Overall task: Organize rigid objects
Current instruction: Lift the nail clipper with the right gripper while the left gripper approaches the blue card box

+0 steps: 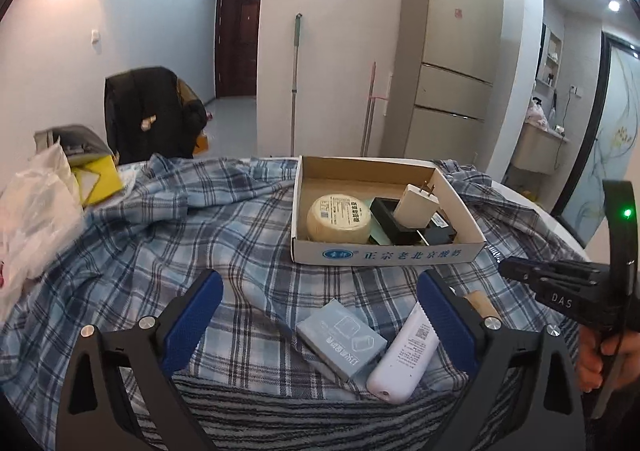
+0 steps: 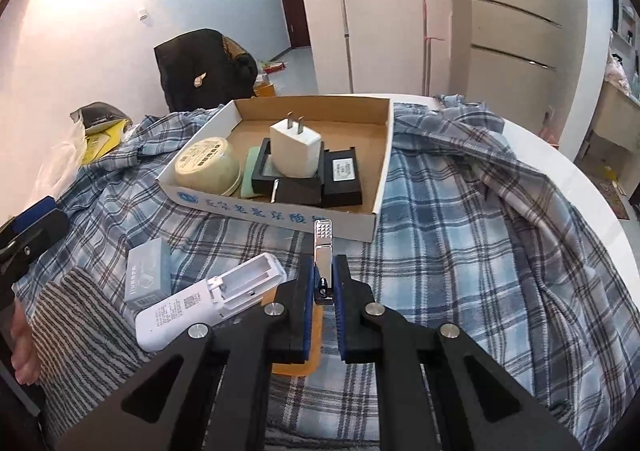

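The right tongs clench a nail clipper — likely bound for the box at twelve o'clock — while the left tongs hang released.

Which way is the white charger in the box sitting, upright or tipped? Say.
Upright: the white charger stands in the cardboard box, prongs pointing up, base resting in a black tray.

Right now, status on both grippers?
Left gripper open over grey box and remote. Right gripper shut on nail clipper. Tray ahead, unobstructed.
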A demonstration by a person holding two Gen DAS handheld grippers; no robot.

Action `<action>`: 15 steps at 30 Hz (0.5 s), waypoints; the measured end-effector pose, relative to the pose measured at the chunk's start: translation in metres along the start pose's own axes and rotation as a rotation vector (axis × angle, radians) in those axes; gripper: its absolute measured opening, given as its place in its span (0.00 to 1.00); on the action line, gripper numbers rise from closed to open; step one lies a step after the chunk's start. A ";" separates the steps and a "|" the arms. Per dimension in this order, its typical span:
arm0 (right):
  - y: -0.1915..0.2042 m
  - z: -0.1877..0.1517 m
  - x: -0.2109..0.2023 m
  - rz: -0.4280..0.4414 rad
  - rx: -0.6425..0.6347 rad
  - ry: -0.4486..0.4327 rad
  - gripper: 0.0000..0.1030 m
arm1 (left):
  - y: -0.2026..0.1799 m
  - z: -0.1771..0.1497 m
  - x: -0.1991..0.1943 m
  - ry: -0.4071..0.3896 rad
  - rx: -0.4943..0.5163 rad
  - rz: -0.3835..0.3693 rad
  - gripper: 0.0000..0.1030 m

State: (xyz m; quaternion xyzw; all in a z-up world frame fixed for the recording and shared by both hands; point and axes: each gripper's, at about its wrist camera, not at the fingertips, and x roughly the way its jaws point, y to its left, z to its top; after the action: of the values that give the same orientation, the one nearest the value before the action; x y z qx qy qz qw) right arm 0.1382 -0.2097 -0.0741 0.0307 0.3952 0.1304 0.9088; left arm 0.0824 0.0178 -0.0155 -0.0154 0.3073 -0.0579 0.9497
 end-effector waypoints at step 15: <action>0.000 0.000 -0.003 -0.010 -0.013 0.007 0.08 | -0.009 -0.002 0.058 0.282 -0.160 0.004 0.58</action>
State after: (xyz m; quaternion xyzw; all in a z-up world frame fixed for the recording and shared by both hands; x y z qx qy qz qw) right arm 0.1362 -0.2108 -0.0716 0.0223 0.3977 0.1284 0.9082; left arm 0.1269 0.0017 -0.0507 -0.0819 0.4412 -0.0330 0.8931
